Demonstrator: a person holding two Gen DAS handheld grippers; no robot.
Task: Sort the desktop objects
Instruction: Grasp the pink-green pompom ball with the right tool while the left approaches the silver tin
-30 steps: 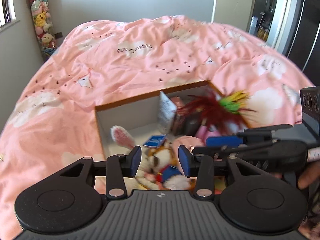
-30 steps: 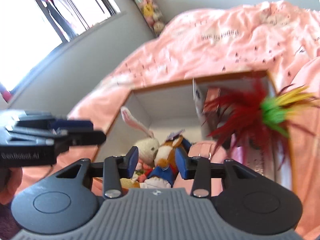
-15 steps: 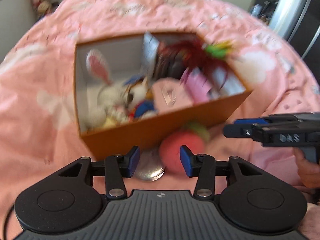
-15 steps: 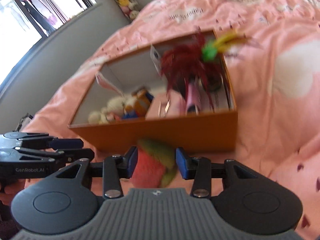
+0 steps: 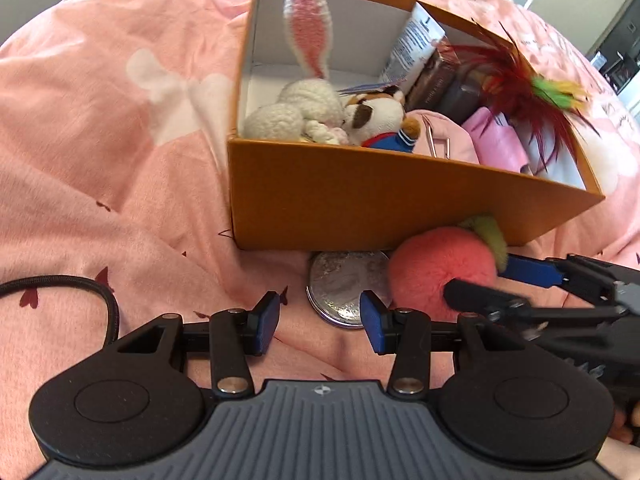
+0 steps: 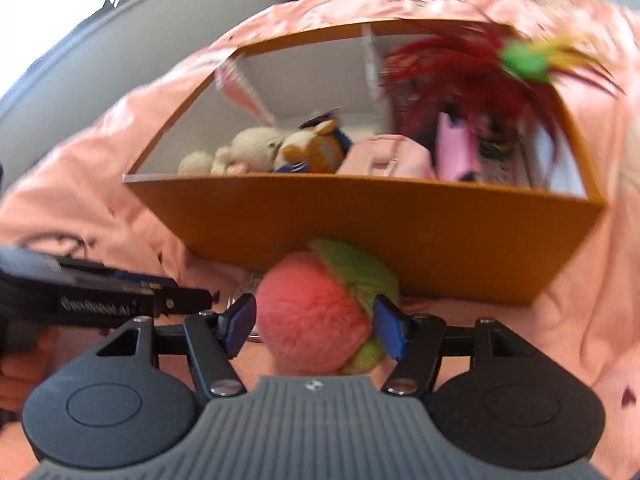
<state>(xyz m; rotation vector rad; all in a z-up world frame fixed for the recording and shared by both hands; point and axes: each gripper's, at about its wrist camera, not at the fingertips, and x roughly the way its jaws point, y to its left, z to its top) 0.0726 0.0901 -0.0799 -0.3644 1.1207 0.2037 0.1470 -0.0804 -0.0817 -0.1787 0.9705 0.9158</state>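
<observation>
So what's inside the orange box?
In the box: a white bunny, a small plush dog, a pink pouch, red feathers and some packets. The front wall and the toys hide whatever lies at the bottom.

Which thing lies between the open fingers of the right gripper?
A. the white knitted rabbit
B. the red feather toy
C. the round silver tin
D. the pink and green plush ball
D: in the right wrist view the pink and green plush ball sits between the fingers of the right gripper, in front of the orange box, as the jaws are opening.
</observation>
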